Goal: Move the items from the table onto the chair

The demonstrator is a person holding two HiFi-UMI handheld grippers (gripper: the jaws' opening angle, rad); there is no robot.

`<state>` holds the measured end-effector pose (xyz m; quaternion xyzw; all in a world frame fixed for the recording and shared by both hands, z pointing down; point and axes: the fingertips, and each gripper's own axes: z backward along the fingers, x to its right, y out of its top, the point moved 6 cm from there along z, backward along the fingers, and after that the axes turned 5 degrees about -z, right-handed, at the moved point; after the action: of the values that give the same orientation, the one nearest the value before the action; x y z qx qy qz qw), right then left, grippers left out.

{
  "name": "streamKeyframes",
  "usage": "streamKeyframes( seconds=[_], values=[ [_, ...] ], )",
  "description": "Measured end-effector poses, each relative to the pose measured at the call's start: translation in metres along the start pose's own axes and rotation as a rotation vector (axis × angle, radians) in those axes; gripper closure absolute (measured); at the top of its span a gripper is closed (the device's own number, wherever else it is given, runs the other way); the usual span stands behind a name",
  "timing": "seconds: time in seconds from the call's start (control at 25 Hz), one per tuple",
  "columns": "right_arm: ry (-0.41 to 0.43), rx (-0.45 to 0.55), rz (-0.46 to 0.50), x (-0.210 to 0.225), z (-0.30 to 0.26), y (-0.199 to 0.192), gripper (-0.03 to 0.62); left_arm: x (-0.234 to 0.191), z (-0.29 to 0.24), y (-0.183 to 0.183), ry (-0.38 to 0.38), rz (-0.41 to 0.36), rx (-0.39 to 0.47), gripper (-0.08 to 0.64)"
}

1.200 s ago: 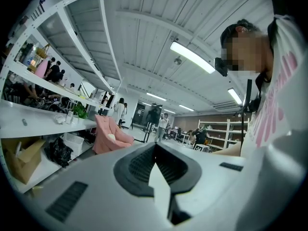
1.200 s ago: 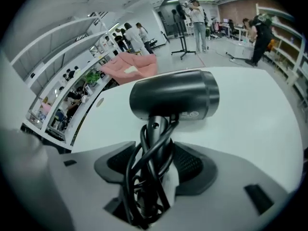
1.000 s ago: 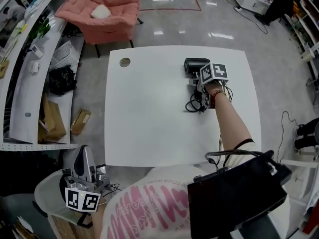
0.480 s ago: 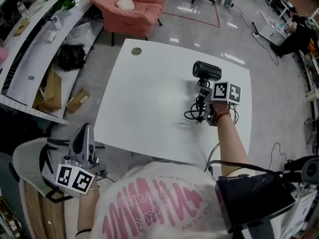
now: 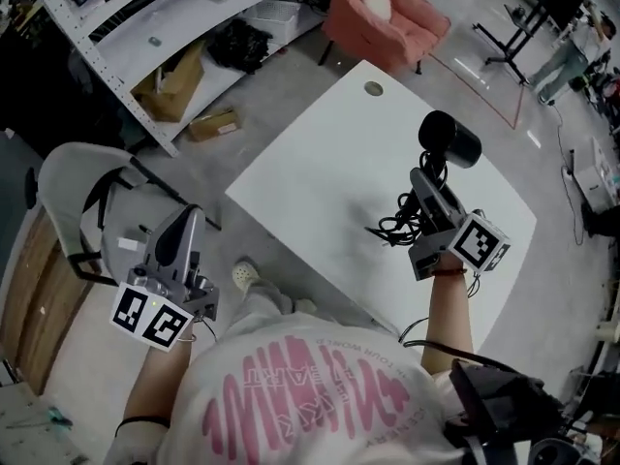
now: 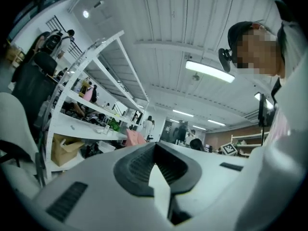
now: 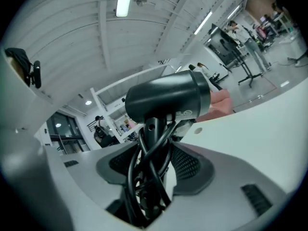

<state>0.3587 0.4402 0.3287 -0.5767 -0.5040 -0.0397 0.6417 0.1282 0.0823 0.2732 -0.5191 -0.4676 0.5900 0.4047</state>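
Observation:
A black hair dryer (image 5: 449,139) with its bundled cord (image 5: 395,227) hangs in the air above the white table (image 5: 320,168). My right gripper (image 5: 426,188) is shut on its handle. In the right gripper view the hair dryer (image 7: 168,99) stands upright between the jaws of the right gripper (image 7: 155,170), with the cord looped around the handle. My left gripper (image 5: 182,229) is off the table at the lower left, beside the white chair (image 5: 60,190); its jaws are shut and hold nothing. The left gripper (image 6: 161,177) points level across the room.
A pink armchair (image 5: 386,17) stands beyond the table's far corner. White shelving (image 5: 145,42) with cardboard boxes (image 5: 172,74) underneath runs along the upper left. A round cable hole (image 5: 374,88) is near the table's far edge. A black bag (image 5: 499,405) hangs at my right side.
The right gripper has risen with the hair dryer, lifting it and its cord off the table. The head view has swung left, bringing the white chair into sight. The left gripper has moved level.

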Motion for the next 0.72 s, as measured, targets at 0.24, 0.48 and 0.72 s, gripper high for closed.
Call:
streamKeyframes(
  seconds=[0.24, 0.48, 0.72],
  values=[
    [0.220, -0.052, 0.083, -0.079, -0.061, -0.032, 0.364, -0.066, 0.056, 0.008, 0.220, 0.040, 0.068, 0.549],
    [0.353, -0.158, 0.166, -0.153, -0.117, -0.067, 0.364, -0.103, 0.134, 0.027, 0.365, 0.044, 0.118, 0.549],
    [0.455, -0.259, 0.162, -0.236, -0.198, -0.145, 0.364, -0.172, 0.240, 0.050, 0.552, 0.020, 0.155, 0.549]
  ],
)
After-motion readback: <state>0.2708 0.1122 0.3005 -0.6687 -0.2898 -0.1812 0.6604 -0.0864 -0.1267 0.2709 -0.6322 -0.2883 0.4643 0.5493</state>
